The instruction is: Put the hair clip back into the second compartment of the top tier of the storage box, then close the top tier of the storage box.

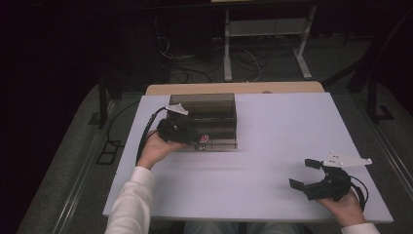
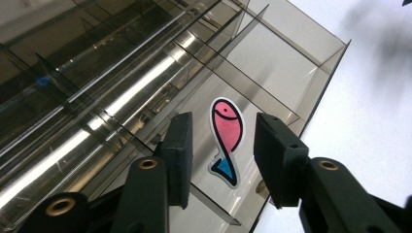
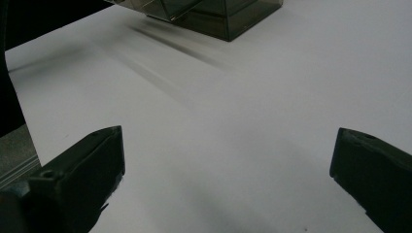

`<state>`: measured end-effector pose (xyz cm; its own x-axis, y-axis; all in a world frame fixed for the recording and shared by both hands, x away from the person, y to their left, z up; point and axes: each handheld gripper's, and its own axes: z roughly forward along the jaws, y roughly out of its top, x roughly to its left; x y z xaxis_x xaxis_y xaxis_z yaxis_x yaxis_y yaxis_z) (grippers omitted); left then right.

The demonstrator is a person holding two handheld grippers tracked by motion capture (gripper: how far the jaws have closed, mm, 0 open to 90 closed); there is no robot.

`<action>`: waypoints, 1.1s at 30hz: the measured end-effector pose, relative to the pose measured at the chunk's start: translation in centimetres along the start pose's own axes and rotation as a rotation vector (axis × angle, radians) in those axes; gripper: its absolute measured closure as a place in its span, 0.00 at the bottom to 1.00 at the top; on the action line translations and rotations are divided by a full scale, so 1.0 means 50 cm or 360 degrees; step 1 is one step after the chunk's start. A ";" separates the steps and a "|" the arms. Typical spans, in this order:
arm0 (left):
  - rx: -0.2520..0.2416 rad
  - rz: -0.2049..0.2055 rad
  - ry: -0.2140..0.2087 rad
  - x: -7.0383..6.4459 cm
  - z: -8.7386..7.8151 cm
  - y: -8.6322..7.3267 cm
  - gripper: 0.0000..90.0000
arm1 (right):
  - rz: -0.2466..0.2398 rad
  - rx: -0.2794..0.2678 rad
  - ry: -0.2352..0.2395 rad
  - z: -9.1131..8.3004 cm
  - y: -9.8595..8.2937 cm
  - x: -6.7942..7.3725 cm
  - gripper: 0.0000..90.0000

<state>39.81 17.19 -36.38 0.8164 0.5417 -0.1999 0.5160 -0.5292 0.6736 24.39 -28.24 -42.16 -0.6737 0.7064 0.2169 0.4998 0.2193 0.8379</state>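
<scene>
Sitting at the table's (image 1: 272,146) eleven o'clock: one smoky clear box (image 1: 209,114) with dividers. Hovering at its near edge: left gripper (image 2: 221,155), jaws apart, straddling one fish sticker (image 2: 226,138), readable in the left gripper view. Resting at five o'clock, well apart: right gripper (image 1: 303,175), jaws spread wide over bare tabletop.

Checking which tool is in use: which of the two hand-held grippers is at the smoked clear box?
The left hand-held gripper: its open jaws flank the fish sticker on the box. The right hand-held gripper sits apart, open over bare table.
</scene>
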 end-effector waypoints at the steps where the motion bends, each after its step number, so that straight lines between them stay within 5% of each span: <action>1: -0.0013 -0.0003 0.0005 -0.001 -0.002 0.000 0.63 | 0.0000 0.0001 0.0000 0.000 0.000 0.000 0.00; 14: -0.0180 -0.0016 0.0065 -0.014 -0.037 0.005 0.54 | 0.0003 0.0004 0.0000 0.001 0.000 0.001 0.00; 33: -0.0384 -0.0002 0.0025 -0.058 -0.069 -0.013 0.47 | 0.0002 -0.0001 -0.0002 0.000 0.000 0.000 0.00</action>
<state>36.19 18.22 -33.79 0.8109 0.5532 -0.1910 0.4386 -0.3583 0.8242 24.39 -28.23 -42.16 -0.6724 0.7076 0.2173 0.5003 0.2181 0.8379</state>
